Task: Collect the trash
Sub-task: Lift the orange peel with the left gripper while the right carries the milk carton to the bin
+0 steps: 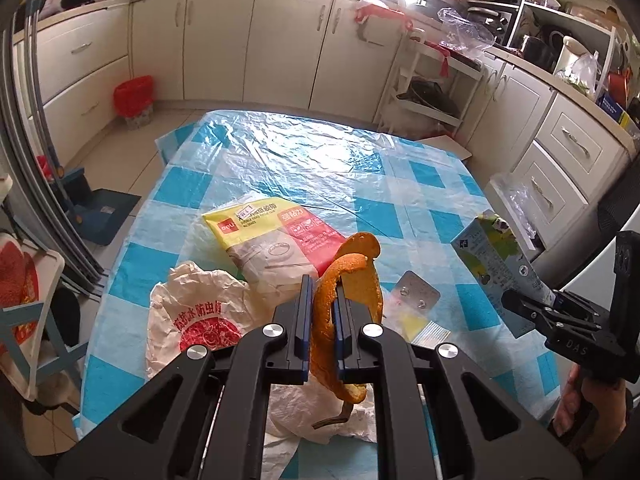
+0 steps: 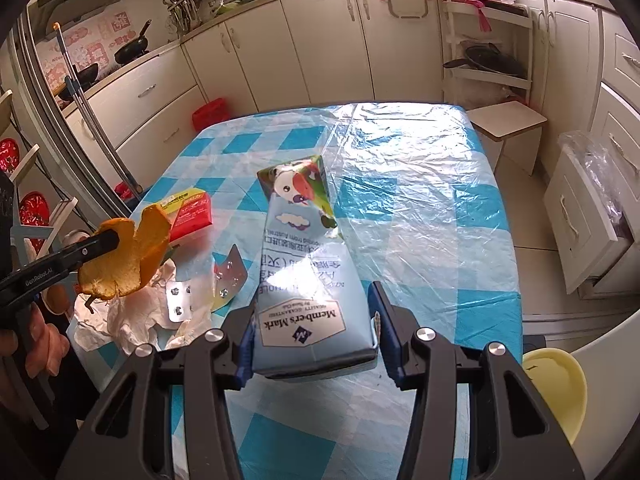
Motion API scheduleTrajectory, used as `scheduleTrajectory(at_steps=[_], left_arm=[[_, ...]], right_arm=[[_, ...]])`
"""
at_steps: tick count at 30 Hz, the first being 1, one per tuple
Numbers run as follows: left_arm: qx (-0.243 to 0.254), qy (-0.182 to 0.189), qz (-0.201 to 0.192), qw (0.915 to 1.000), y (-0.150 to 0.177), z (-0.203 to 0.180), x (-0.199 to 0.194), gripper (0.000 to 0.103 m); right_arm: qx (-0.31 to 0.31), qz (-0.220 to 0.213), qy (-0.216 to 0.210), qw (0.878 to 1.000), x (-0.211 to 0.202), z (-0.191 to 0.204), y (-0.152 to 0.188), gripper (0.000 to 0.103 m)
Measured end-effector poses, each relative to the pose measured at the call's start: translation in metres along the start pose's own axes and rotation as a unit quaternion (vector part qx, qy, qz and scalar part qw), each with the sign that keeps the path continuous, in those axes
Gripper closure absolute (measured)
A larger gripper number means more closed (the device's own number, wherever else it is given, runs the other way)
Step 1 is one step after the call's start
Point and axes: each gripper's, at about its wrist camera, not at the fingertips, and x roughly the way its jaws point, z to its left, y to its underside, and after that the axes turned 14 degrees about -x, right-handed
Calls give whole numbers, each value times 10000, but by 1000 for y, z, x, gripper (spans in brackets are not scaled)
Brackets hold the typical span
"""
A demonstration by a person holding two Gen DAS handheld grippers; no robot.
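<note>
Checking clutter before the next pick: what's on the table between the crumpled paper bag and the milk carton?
In the left wrist view, a foil blister pack with a yellow scrap below it lies between the paper bag and milk carton.

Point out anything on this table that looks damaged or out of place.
The milk carton held in the right hand-held gripper has a crushed, torn-open top. A used pill pack lies on crumpled paper, a second bent one beside it. The orange peel is clamped in the left hand-held gripper.
</note>
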Motion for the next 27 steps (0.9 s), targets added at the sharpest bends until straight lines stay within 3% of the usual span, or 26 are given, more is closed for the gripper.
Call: scheduleTrajectory(at_steps=[14,22,27], left_arm=[[617,3,-292,9977,13,-39,-10,95],[606,554,-89,9966,23,-62,-7,95],[735,906,28,9932,33,-89,-7,95]], right_arm=[[276,-104,309,9991,-21,-29,13,54],[764,-198,715,9943,-42,-69,33,54],[1132,-139,1259,9855,-57,-104,58,54]])
